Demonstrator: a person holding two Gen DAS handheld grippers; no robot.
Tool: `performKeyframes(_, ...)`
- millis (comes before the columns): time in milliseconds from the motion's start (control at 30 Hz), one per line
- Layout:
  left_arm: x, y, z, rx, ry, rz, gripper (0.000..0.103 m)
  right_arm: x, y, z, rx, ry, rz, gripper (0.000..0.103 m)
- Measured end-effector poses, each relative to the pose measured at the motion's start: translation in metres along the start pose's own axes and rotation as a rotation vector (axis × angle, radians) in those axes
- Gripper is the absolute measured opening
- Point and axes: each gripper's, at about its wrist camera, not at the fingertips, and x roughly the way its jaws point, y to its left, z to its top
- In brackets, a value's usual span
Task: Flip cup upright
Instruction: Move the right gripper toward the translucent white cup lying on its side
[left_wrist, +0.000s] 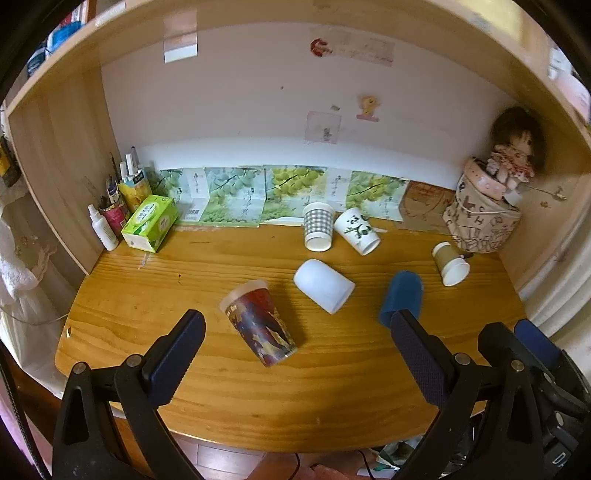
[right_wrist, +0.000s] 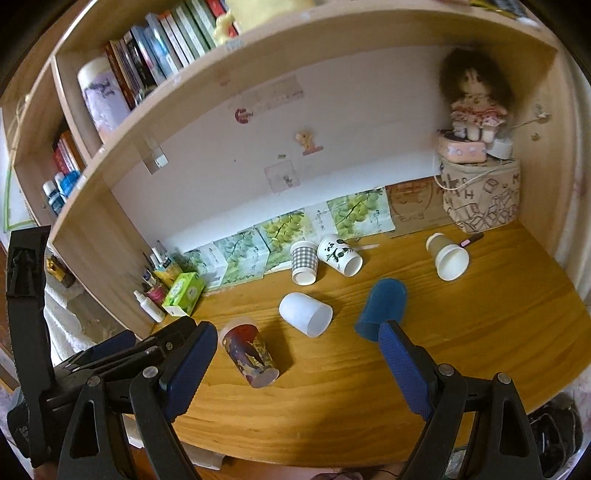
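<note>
Several cups lie on their sides on the wooden desk (left_wrist: 207, 280): a dark red patterned cup (left_wrist: 260, 328), a white cup (left_wrist: 323, 284), a blue cup (left_wrist: 402, 295), a grey checked cup (left_wrist: 317, 226), a panda cup (left_wrist: 357, 229) and a tan cup (left_wrist: 450, 263). My left gripper (left_wrist: 295, 332) is open and empty, just in front of the patterned cup. My right gripper (right_wrist: 299, 343) is open and empty, with the patterned cup (right_wrist: 249, 352) between its fingers and the blue cup (right_wrist: 382, 310) just past its right fingertip.
A green tissue box (left_wrist: 149, 222), a spray bottle (left_wrist: 103, 227) and a pen holder (left_wrist: 114, 214) stand at the back left. A patterned box (left_wrist: 480, 221) with a doll (left_wrist: 515, 147) stands at the back right. Grape-print boxes (left_wrist: 280, 194) line the back wall.
</note>
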Motion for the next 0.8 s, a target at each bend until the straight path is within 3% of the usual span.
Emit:
performKeyframes(467, 0.053, 0.053, 0.036, -0.092, 0.079, 0.033, 0.101, 0.092, 0.035, 0.040, -0.220, 0.093, -0.041, 0.090)
performKeyframes(800, 0.086, 0.079, 0.047, -0.163, 0.141, 0.007, 0.101, 0.163, 0.051, 0.035, -0.486, 0.128, -0.030, 0.090)
